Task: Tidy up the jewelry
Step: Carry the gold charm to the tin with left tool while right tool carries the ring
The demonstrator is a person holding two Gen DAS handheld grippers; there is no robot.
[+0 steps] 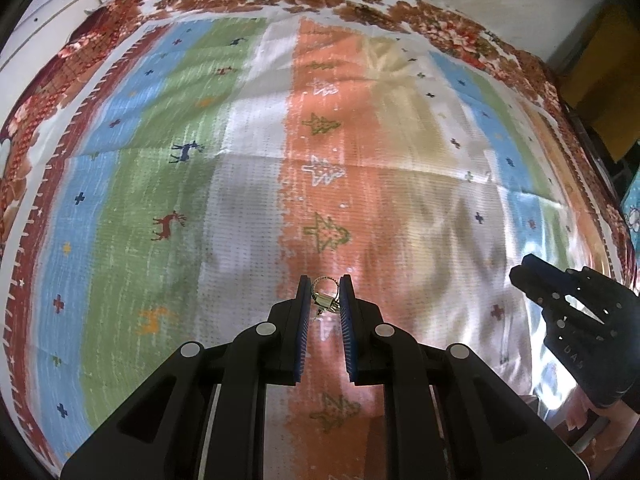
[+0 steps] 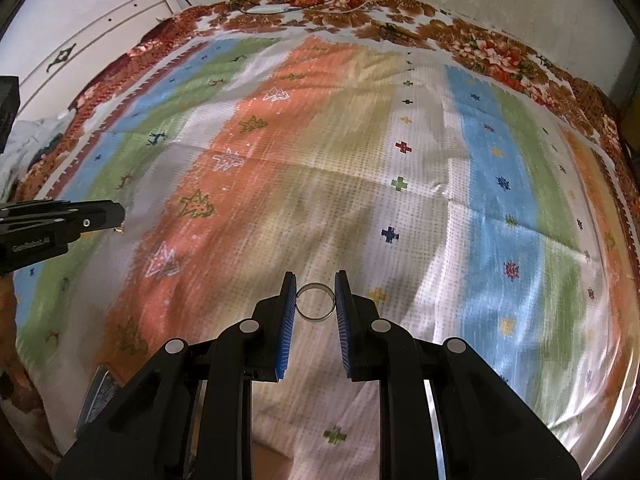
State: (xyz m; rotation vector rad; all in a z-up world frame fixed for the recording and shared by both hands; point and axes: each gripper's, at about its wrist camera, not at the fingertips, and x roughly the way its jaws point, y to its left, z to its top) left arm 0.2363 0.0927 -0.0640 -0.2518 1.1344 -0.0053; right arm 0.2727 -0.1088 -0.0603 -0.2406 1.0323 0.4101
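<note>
My left gripper [image 1: 325, 288] is shut on a small silver earring [image 1: 325, 298], a hoop with a dangling charm, held above the striped cloth [image 1: 248, 168]. My right gripper [image 2: 316, 286] is shut on a plain silver ring [image 2: 316, 304], gripped at its two sides above the cloth [image 2: 400, 208]. The right gripper also shows at the right edge of the left wrist view [image 1: 524, 270]. The left gripper shows at the left edge of the right wrist view [image 2: 118, 216], with a bit of the earring [image 2: 119, 231] hanging at its tip.
The striped cloth with deer, tree and cross motifs lies over a floral bedspread [image 2: 480, 44]. A white cabinet [image 2: 92, 40] stands at the far left. Cables [image 2: 320, 4] lie at the far edge. A dark flat object [image 2: 98, 396] sits at the near left.
</note>
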